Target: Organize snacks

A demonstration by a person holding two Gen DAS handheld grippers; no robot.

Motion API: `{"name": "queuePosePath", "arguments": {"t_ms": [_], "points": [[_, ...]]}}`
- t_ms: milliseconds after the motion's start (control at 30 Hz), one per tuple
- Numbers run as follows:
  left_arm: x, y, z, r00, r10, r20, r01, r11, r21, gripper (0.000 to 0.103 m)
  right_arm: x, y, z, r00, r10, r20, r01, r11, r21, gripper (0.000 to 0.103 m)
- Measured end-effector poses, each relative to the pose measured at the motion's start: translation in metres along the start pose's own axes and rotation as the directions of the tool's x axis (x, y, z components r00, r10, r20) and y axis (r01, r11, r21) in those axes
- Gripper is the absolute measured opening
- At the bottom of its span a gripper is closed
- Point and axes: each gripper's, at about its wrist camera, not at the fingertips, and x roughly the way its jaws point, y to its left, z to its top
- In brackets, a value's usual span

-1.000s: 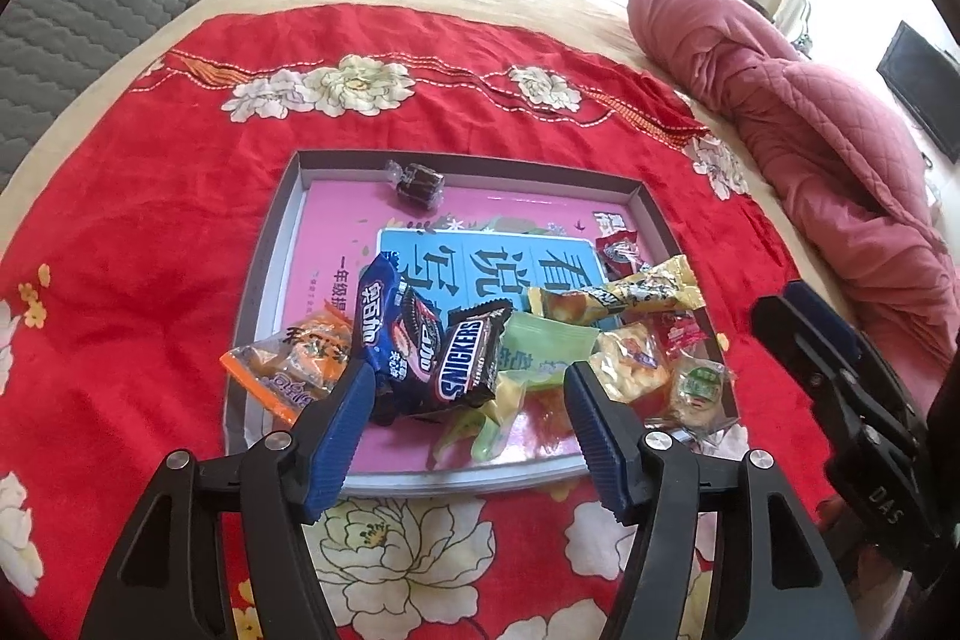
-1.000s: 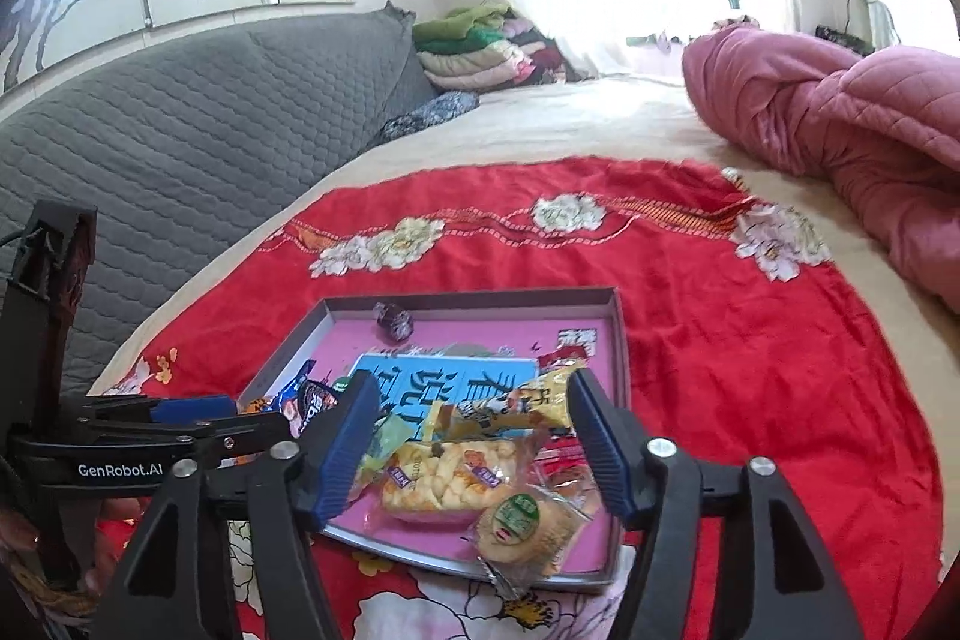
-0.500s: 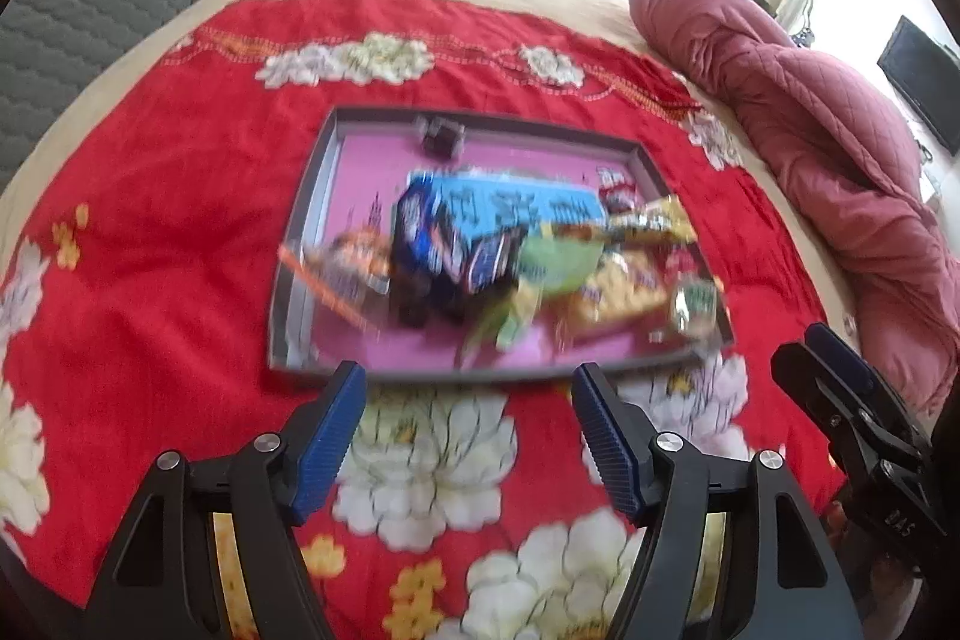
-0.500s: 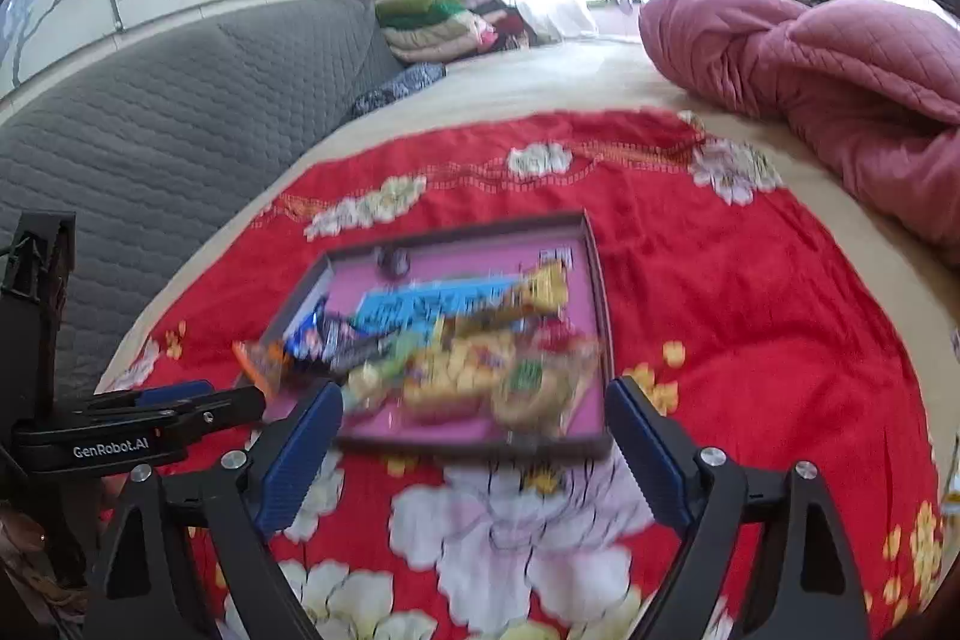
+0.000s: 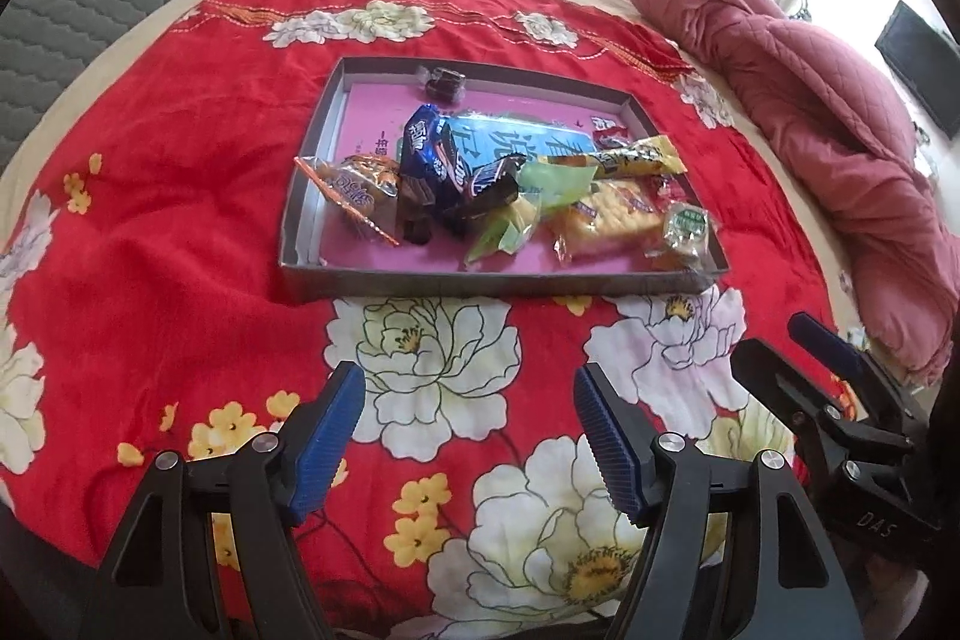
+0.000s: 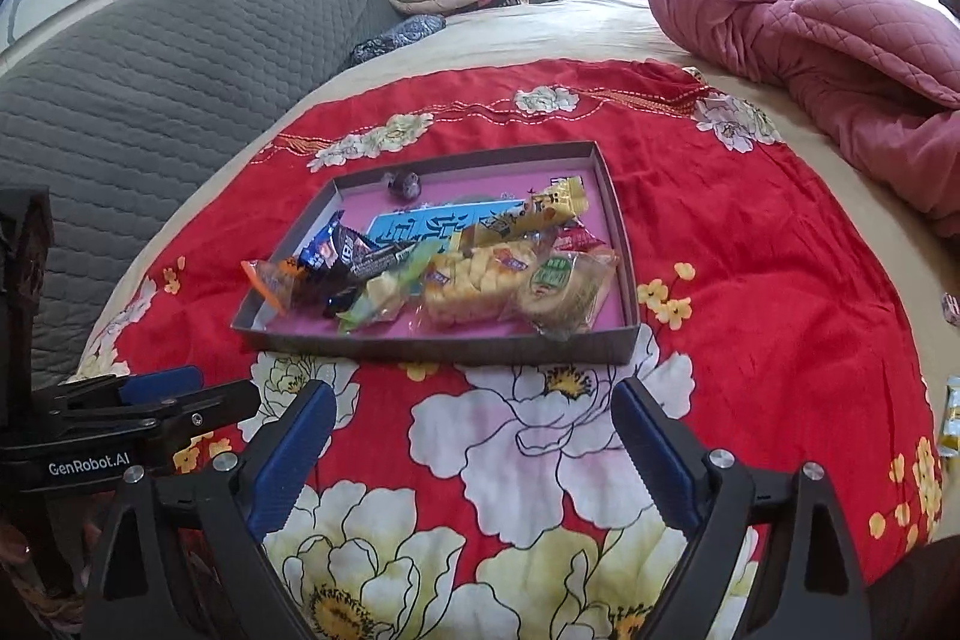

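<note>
Both sets of jaws stand wide open with nothing between them. The left gripper (image 5: 469, 439) hovers over the big white flowers printed on the red blanket (image 5: 150, 232), its blue pads (image 5: 324, 436) well short of the tray. The right gripper (image 6: 474, 451) hangs just beside it, equally spread and empty — each tool shows at the edge of the other's view.

Ahead of both lies the tray (image 5: 300, 220), a shallow grey box with a pink bottom, sitting flat on the blanket. The snacks are all heaped in its near half: an orange packet (image 5: 357, 184) at the left, leaning over the rim; dark blue wrappers (image 5: 429, 148) and a brown chocolate bar (image 5: 489, 190) piled together next to it; a green wrapper (image 5: 516, 214) in the middle; a yellow cracker pack (image 5: 612, 217) and a round cake with a green label (image 5: 684, 229) at the right corner. A long yellow bar (image 5: 630, 157) lies slantwise behind them. One small dark candy (image 5: 444, 81) sits alone against the far wall.

Beyond the blanket, a pink quilt (image 5: 810, 100) is bunched on the bed — to the right — and a grey quilted headboard (image 6: 150, 70) runs along the left.
</note>
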Motion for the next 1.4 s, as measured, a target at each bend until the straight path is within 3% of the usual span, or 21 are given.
{"name": "queuePosePath", "arguments": {"t_ms": [1400], "points": [[-0.011, -0.004, -0.006, 0.999, 0.036, 0.0, -0.036, 0.998, 0.054, 0.074, -0.014, 0.007, -0.009, 0.999, -0.043, -0.01, 0.043, 0.999, -0.02, 0.093]]}}
